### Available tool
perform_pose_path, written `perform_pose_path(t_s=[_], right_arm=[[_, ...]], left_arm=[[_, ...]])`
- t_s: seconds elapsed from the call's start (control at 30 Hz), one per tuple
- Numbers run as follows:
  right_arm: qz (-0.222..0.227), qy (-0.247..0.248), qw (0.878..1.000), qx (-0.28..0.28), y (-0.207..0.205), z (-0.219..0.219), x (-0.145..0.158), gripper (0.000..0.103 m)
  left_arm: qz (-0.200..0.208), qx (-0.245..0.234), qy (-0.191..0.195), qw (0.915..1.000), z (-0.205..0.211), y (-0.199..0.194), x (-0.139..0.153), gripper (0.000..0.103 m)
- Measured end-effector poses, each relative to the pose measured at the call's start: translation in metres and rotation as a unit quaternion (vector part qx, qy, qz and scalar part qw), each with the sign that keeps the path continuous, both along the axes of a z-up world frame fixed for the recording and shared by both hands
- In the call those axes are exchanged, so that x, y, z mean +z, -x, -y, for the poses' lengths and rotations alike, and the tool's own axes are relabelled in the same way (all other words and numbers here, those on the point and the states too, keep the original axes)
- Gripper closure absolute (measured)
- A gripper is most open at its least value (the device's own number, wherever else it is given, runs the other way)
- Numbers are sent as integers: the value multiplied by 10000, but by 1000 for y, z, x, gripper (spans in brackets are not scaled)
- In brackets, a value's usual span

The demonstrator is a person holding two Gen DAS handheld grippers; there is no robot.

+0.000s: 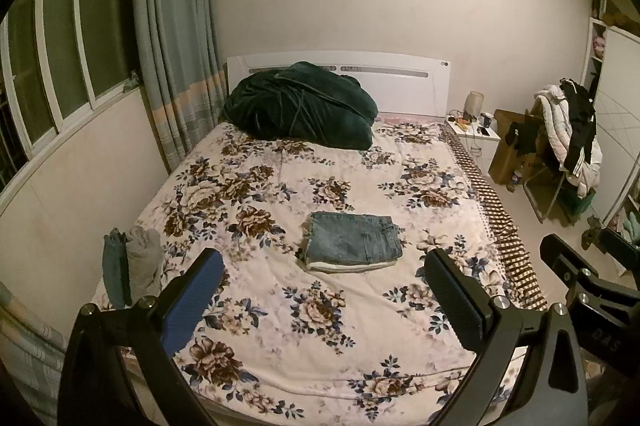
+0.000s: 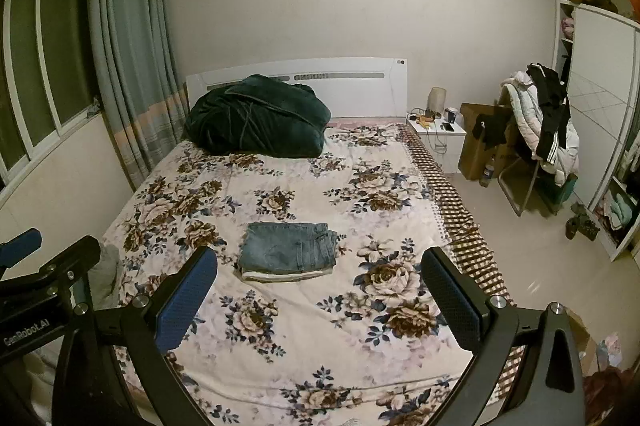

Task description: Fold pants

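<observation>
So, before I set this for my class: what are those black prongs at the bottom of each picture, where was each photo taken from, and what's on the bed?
The prongs are two hand-held grippers, each with two padded fingers and a camera looking forward between them. One picture comes from the left gripper, the other from the right gripper. Both are open and hold nothing.

They face a bed with a flowered cover. In its middle lie folded jeans, on top of a paler folded piece. A dark green blanket is heaped by the headboard. Near the bed's left edge is a small bundle of clothes. A chair piled with clothes stands by the far wall.
</observation>
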State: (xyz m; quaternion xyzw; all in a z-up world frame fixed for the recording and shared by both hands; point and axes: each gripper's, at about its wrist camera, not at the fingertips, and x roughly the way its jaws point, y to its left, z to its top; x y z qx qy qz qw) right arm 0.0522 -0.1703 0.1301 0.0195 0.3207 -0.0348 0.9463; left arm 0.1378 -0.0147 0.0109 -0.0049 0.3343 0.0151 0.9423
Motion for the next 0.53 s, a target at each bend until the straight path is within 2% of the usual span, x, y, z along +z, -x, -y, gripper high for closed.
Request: perform_pose_path(t_s=[0.53], right_arm=[[22, 3, 10000, -52, 10, 3, 2, 0]], left_arm=[[55, 43, 3, 10000, -2, 0, -3, 0]])
